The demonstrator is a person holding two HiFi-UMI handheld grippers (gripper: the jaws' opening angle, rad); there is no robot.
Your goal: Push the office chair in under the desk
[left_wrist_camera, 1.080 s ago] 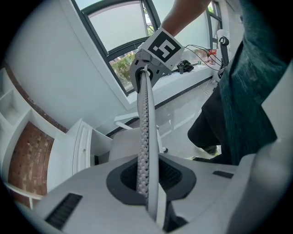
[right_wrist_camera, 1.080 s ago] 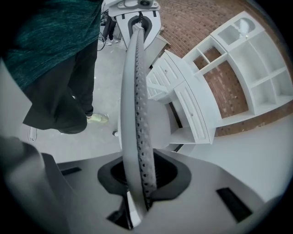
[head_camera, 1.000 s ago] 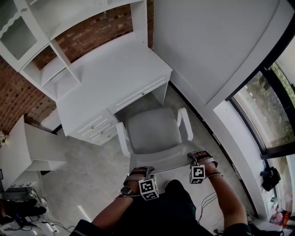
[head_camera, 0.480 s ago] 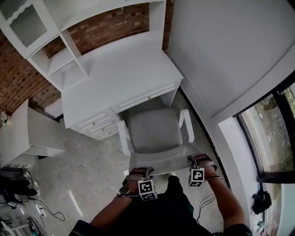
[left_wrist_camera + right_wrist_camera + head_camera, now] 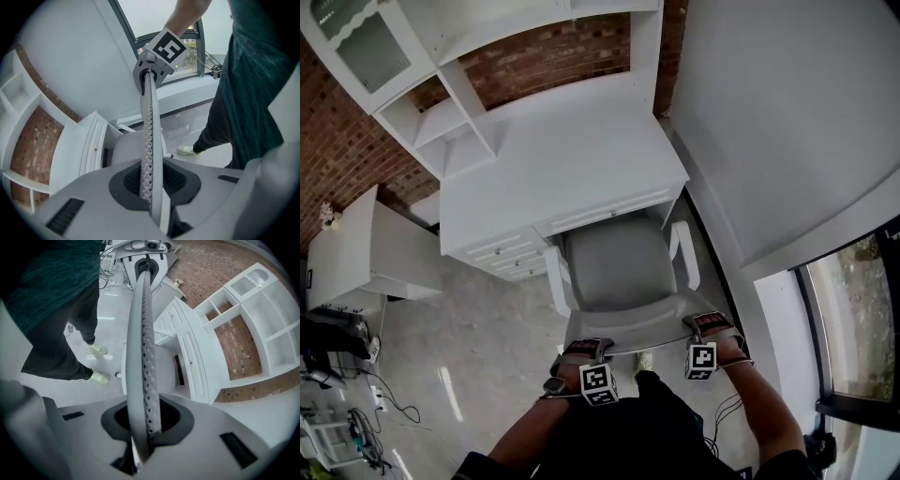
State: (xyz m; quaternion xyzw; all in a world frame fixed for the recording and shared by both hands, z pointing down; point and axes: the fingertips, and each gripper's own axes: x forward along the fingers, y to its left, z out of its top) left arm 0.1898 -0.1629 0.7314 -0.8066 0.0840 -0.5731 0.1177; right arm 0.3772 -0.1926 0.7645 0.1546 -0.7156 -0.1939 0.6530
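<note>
Left hand-held gripper [image 5: 152, 190] pinches the office chair backrest [image 5: 148, 126], jaws seemingly hidden in the head view.

The upright grey-seated office chair [image 5: 619, 272], white-armed, faces the far white drawered desk [image 5: 572, 164], seat front at its near edge.

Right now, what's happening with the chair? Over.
Left gripper shut on backrest of grey office chair; right gripper too, jaws just closing further. Seat front at white desk edge. Gap underneath hidden.
</note>
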